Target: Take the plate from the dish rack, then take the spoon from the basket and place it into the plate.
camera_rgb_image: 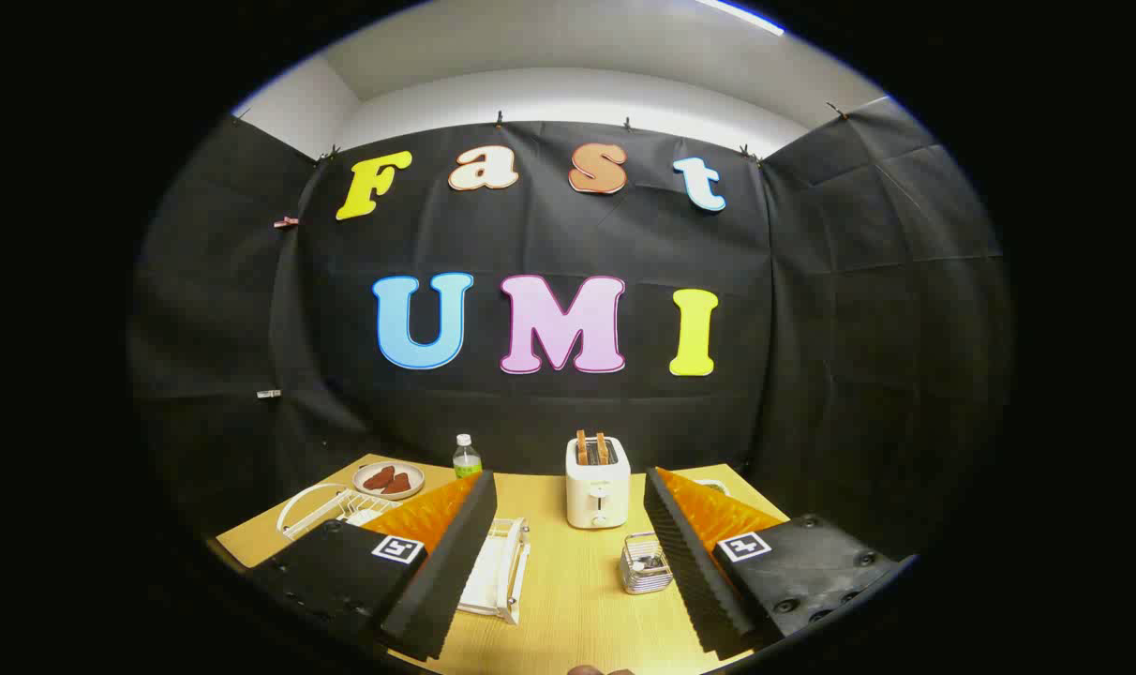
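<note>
Hovering over the wooden table point(568, 600), gripper point(568, 553) with ribbed jaws spread wide, nothing between, wire basket point(645, 563) just ahead.

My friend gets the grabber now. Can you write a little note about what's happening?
Gripper: open, fingers spread wide, holding nothing, raised above the light wooden table.
White wire dish rack: beyond the left finger, partly hidden by it; the plate in it cannot be made out.
Small silver wire basket: just inside the right finger, in front of the white toaster; the spoon is too small to tell.
Done: nothing yet.
Left: take the plate out, then put the spoon on it.
</note>
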{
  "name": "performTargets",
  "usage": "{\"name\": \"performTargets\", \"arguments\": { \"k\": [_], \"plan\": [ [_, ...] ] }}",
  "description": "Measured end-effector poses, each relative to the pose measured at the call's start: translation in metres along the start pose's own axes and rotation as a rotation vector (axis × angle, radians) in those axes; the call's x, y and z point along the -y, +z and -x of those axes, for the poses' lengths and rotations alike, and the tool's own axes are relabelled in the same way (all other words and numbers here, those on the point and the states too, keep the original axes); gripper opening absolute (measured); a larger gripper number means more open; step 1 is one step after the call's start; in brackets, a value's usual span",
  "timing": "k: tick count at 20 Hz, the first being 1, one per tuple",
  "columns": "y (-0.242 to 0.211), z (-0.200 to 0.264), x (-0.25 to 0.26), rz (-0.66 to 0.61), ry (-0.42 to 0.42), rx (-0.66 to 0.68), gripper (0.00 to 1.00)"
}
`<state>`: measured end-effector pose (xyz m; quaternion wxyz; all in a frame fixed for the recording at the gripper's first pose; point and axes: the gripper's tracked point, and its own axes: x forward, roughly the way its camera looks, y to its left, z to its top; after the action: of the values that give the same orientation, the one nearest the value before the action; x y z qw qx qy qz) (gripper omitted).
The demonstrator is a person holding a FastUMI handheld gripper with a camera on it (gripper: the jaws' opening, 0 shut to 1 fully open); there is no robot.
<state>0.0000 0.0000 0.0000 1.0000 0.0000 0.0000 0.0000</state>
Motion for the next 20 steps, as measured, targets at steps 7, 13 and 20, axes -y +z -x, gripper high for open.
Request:
{"name": "performTargets", "arguments": {
  "k": [7,13,20],
  "plan": [
    [-0.004,-0.005,-0.014,0.05,0.024,-0.001,0.98],
    [-0.012,-0.013,-0.018,0.053,0.03,-0.028,0.98],
    [-0.021,-0.031,-0.024,0.063,0.043,-0.108,0.98]
  ]
}}
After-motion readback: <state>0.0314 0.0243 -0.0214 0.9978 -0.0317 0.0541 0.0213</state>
